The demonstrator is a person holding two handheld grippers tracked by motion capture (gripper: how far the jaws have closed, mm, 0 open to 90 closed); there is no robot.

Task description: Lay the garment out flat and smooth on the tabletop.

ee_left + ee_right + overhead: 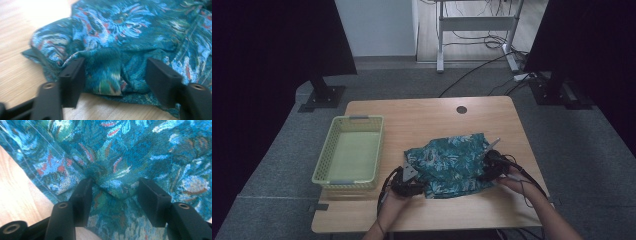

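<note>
In the high view, a crumpled teal cloth with a blue and red leaf print (451, 165) is lying on the near right part of a light wooden table (422, 115), well apart from nothing but the two tools: the left gripper (408, 186) is sitting at its near left edge and the right gripper (490, 170) at its right edge, each held in a person's hand. A pale yellow-green plastic mesh basket (330, 150) is standing empty on the left of the table, so the cloth is not yet folded or stowed, and most of the work appears to be lying ahead. The table is standing on grey carpet, with dark screens at both sides, a white desk frame and loose cables behind. In the left gripper view, the left gripper (116, 72) is spreading its jaws wide apart, a raised fold of the cloth (130, 32) is lying between them, and nothing is being pinched. In the right gripper view, the right gripper (115, 195) is likewise gaping over the cloth (140, 145), a small pucker is rising between the jaws, and no grip is being made; bare wood is showing at the left.
</note>
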